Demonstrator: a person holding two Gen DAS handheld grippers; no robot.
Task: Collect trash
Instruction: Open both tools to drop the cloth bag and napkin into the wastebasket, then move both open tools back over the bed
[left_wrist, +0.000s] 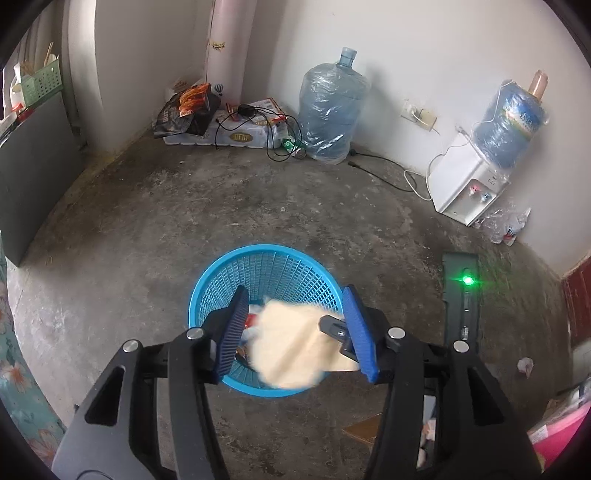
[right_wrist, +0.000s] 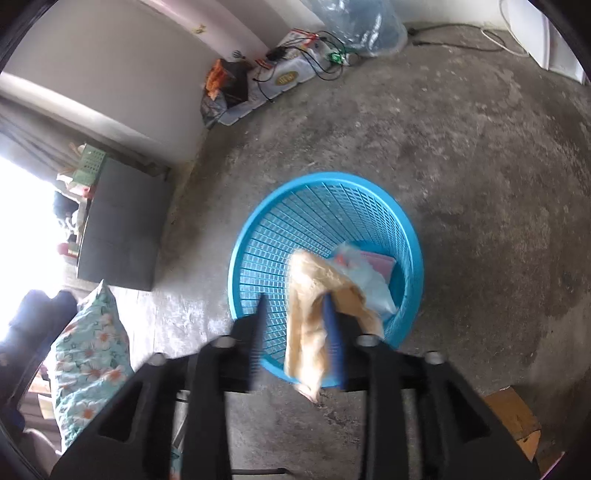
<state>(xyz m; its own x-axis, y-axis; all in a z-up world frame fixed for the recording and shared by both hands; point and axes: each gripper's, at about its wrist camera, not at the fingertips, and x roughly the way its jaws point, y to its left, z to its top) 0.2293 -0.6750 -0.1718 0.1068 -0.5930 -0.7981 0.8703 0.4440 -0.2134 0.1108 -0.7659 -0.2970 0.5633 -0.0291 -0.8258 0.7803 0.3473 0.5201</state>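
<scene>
Low centre in both views, the left gripper and right gripper stood half open over the basket. The bag, unpinched, draped the right gripper's finger; light, limp, probably best gripped at a bunched fold.

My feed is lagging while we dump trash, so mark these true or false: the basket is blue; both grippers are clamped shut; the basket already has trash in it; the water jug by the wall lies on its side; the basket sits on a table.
1. The basket is blue: true.
2. Both grippers are clamped shut: false. The left gripper and right gripper both stand open, with tan paper loose between the jaws.
3. The basket already holds trash: true, a clear bag lies inside.
4. The water jug lies on its side: false, it stands upright.
5. The basket sits on a table: false, it is on the concrete floor.
</scene>
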